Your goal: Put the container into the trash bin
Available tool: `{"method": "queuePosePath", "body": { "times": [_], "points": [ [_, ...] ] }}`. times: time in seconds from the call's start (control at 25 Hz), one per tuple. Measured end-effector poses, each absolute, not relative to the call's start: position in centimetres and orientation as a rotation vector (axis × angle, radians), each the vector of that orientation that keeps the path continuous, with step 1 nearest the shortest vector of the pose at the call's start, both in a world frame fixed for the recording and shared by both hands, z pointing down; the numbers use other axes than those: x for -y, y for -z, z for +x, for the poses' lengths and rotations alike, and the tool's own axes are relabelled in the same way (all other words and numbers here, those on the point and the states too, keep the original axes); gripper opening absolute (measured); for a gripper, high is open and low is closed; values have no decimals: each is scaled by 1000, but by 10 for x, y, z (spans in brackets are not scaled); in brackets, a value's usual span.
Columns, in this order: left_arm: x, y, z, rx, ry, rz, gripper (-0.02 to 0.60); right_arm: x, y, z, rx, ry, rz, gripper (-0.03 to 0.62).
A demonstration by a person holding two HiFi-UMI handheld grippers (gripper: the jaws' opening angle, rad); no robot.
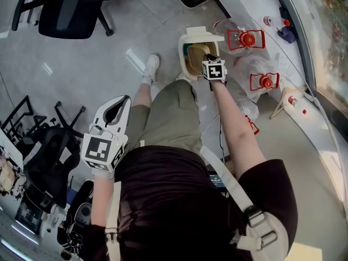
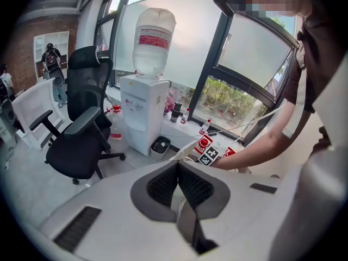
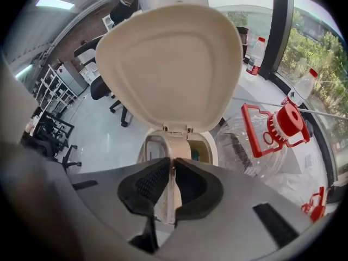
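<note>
Step in hand is release: the right gripper (image 3: 173, 163) is clamped on the thin wall of the pale translucent plastic container (image 3: 168, 196), held just above the open cream plastic trash bin (image 3: 168, 69). The next move appears to call for parting the jaws squarely over the opening. The left gripper (image 2: 178, 166) is closed on nothing; no writing is legible, only black-and-white square markers (image 1: 214, 70)

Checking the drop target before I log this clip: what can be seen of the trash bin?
The trash bin is a small cream bin, plastic by its look, standing upright on the pale floor. Its hinged lid is swung open, with its smooth inner face turned toward the right gripper view. The inside looks yellowish-brown. In the head view the right gripper hangs over the opening with its jaws together; whether it touches the rim cannot be told. A clear bottle with a red cap sits close beside it.
</note>
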State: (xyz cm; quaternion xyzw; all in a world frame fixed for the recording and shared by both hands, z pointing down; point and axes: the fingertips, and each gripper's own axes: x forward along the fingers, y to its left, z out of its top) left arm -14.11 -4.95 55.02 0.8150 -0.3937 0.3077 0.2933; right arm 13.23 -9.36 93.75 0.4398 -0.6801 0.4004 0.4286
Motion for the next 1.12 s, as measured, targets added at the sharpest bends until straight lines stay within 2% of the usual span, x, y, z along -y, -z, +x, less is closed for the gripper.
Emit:
{"method": "queuePosePath", "body": {
  "times": [0.88,1.12],
  "points": [
    [36,-578,-163,1055,-850,2089,9,99,-1000,126,1611,-1000,1062,48],
    [40,-581,-164,1048,-853,2089,9,102,-1001,126,1597,-1022,1067,81]
  ]
}}
